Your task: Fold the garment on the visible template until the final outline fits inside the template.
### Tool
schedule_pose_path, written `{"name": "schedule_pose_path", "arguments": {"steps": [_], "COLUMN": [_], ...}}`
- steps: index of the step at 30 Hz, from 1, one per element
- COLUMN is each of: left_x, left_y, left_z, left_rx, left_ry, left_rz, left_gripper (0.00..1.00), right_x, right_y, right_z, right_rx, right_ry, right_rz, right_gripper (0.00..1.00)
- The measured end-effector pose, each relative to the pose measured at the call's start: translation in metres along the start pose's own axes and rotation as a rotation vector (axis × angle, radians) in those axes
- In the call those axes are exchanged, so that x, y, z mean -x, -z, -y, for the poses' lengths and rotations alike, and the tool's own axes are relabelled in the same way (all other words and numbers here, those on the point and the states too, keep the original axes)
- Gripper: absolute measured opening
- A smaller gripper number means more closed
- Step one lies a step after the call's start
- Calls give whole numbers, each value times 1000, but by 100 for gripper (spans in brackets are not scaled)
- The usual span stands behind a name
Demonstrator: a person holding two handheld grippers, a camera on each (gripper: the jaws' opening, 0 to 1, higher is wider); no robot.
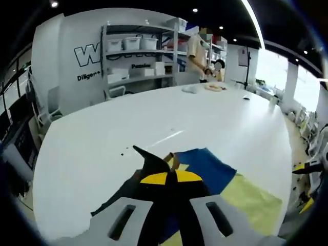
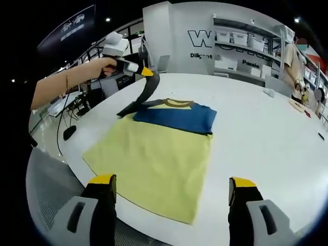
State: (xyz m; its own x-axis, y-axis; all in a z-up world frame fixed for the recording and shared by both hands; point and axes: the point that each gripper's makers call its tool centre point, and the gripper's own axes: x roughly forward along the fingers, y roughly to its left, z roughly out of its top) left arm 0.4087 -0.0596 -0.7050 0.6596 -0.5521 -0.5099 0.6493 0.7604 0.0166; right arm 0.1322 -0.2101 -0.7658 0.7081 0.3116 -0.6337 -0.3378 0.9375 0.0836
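A: Sleeve first — why do we have the dark sleeve (image 2: 139, 98) lifted off the worktop (image 2: 266, 128)?

B: We judge it is to carry it inward over the body. Our left gripper (image 2: 148, 73) has its jaws pinched together on the sleeve's end, so the cloth hangs in a curve down to the shoulder.

A: And the right gripper (image 2: 171, 190)?

B: Its jaws stand wide apart, holding nothing, hovering over the near hem, probably waiting for the next fold.

A: Where does the garment (image 2: 159, 154) lie?

B: Flat on the white worktop, near its edge on our side. Collar (image 2: 178, 103) points away from us, towards the shelves (image 2: 251, 46); hem towards us. So its long axis runs from us outward, blue band at the far end, yellow body nearer.

A: The template?

B: We cannot make one out under the cloth.
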Motion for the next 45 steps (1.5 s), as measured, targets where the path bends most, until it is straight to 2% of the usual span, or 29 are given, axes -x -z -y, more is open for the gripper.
{"name": "schedule_pose_path", "arguments": {"steps": [2, 3, 4, 10, 14, 16, 23, 28, 32, 34, 37, 39, 41, 45], "left_x": [-3, -3, -5, -14, -24, -32, -55, -64, -71, -70, -68, -66, -66, -62], "left_y": [-9, -9, -15, -16, -7, 0, 28, 37, 45, 44, 40, 35, 33, 31], "left_z": [17, 19, 34, 64, 93, 104, 118, 122, 138, 149, 156, 154, 149, 132], "left_rx": [-42, -35, -33, -25, 1, -20, -16, -27, -13, -40, -73, -64, -49, -42], "left_ry": [17, 19, 49, 96, 152, 179, 180, 180, 222, 262, 281, 283, 272, 232], "left_rz": [20, 20, 34, 34, 22, 7, -36, -43, -55, -35, -13, 3, 2, 8], "left_gripper": [8, 8, 8, 8, 8, 8, 9, 9, 9, 8, 15, 25, 38, 56], "right_x": [0, 0, 0, 2, 4, 5, 7, 8, 10, 11, 10, 9, 8, 7], "right_y": [0, 1, 3, 8, 12, 14, 18, 22, 22, 22, 23, 24, 23, 19], "right_z": [0, 1, 1, 2, 4, 5, 6, 7, 9, 9, 9, 9, 9, 8], "right_rx": [-5, -5, -4, -13, -23, -24, -35, -26, -21, -25, -32, -30, -29, -34], "right_ry": [2, 2, 4, 8, 15, 17, 19, 19, 22, 24, 23, 21, 20, 15], "right_rz": [0, -3, -11, -20, -28, -33, -34, -51, -52, -49, -49, -52, -50, -38], "right_gripper": [90, 90, 90, 90, 90, 90, 90, 90, 90, 90, 90, 90, 90, 91]}}
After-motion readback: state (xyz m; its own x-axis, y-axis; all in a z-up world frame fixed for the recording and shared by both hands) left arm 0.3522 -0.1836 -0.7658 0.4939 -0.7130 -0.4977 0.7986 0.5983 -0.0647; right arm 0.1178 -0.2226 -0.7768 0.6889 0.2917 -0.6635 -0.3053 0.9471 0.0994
